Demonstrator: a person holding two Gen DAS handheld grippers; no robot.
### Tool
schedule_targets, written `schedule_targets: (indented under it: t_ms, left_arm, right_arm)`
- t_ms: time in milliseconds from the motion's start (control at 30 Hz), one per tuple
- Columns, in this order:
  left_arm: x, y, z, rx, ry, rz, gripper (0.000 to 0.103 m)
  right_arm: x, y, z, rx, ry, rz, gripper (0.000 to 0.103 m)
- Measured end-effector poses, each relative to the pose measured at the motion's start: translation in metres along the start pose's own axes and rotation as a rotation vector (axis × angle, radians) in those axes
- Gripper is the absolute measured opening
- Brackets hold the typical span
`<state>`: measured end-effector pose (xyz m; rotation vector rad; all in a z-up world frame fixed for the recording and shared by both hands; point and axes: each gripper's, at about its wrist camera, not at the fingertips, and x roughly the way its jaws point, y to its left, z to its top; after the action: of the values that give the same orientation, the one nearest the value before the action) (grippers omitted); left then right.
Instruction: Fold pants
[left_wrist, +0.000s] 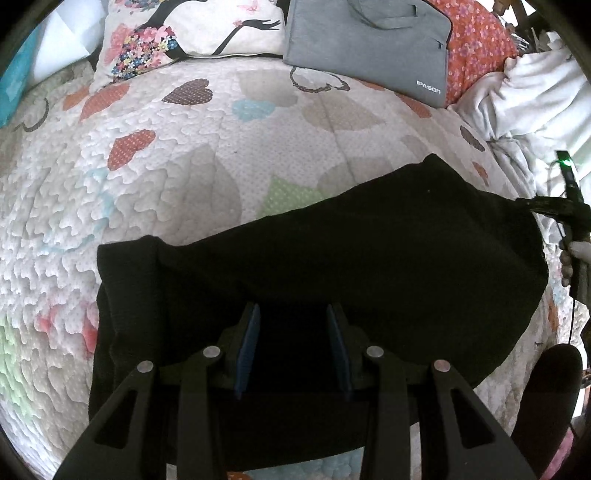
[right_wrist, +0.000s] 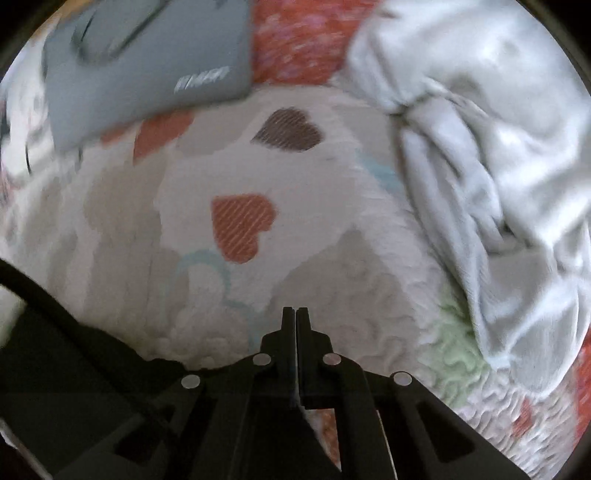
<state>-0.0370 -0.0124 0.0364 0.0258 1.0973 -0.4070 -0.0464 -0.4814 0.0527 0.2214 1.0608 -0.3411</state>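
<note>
The black knit pants (left_wrist: 332, 251) lie folded on the heart-patterned quilted bed (left_wrist: 166, 177). Left gripper (left_wrist: 293, 325) hovers spread above them; right gripper (right_wrist: 295, 314), pressed together, holds nothing. Next, probably another fold.

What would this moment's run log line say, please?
black pants on quilt | left gripper open over pants | right gripper shut, empty

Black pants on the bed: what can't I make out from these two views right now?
- Left wrist view: the black pants near edge is hidden behind the left hand-held gripper; whether its blue pads touch cloth is unclear, dark on dark.
- Right wrist view: motion blur; pants cut off at the lower left; the grey bag lettering is unreadable.
</note>
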Motion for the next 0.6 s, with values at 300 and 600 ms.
schedule_targets:
  t_ms: [300,600]
  left_arm:
    - [-0.024,0.009,0.006,-0.049,-0.084,-0.058,0.036]
    - [-0.079,0.109,-0.020,-0.384,-0.242,-0.047,0.037]
  right_arm:
    - [-0.064,-0.055,-0.050,0.227,-0.027,0.236,0.042]
    - [-0.069,0.131,-0.062,-0.081,0.053,0.550,0.045]
